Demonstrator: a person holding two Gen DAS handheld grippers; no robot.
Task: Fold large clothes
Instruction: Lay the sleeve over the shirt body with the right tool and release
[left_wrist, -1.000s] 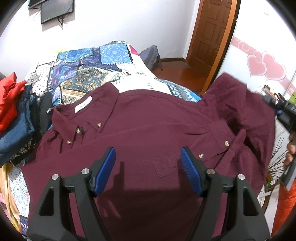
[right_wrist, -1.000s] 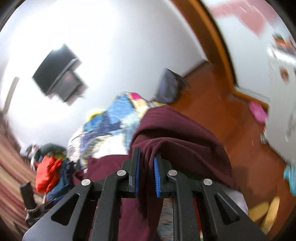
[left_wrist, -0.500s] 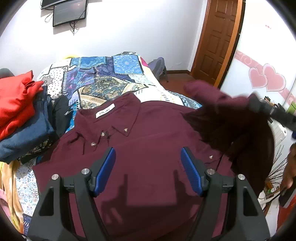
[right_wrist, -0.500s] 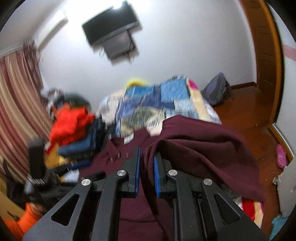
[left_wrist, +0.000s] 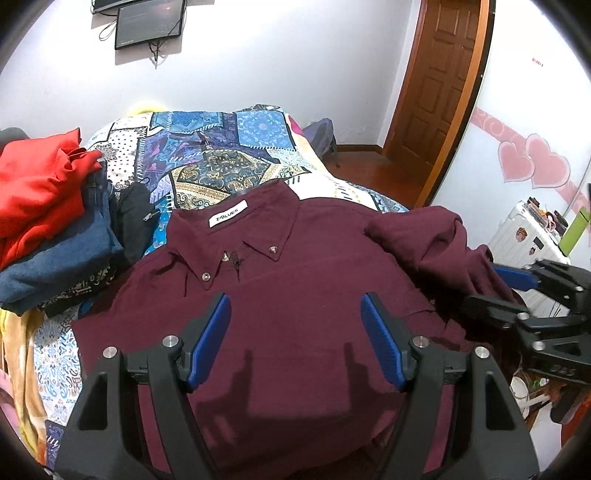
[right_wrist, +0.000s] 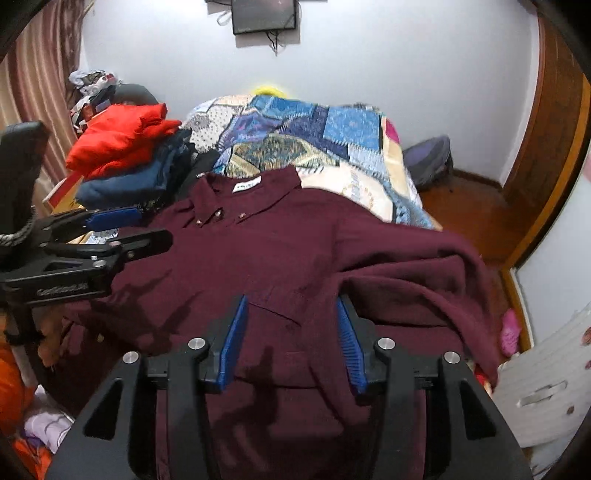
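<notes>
Both tongs, left (left_wrist: 295, 341) & right (right_wrist: 291, 341), wide open, empty. Sleeve (right_wrist: 413, 273) bunched mid-right on shirt (left_wrist: 280, 295); imo flatten b4 folding.

The maroon shirt's (left_wrist: 295, 325) lower hem is running out of sight behind the left gripper (left_wrist: 295, 343), and its white collar label (right_wrist: 246, 183) is reading too small in the right view.

— What's on your far wall?
— A dark screen (left_wrist: 149, 23), cables dangling below it.
— And left?
— Your red garment (left_wrist: 37, 184) tops a blue one (left_wrist: 59, 258) on the patchwork quilt (left_wrist: 221, 155); wooden door (left_wrist: 439, 85) far right.
</notes>
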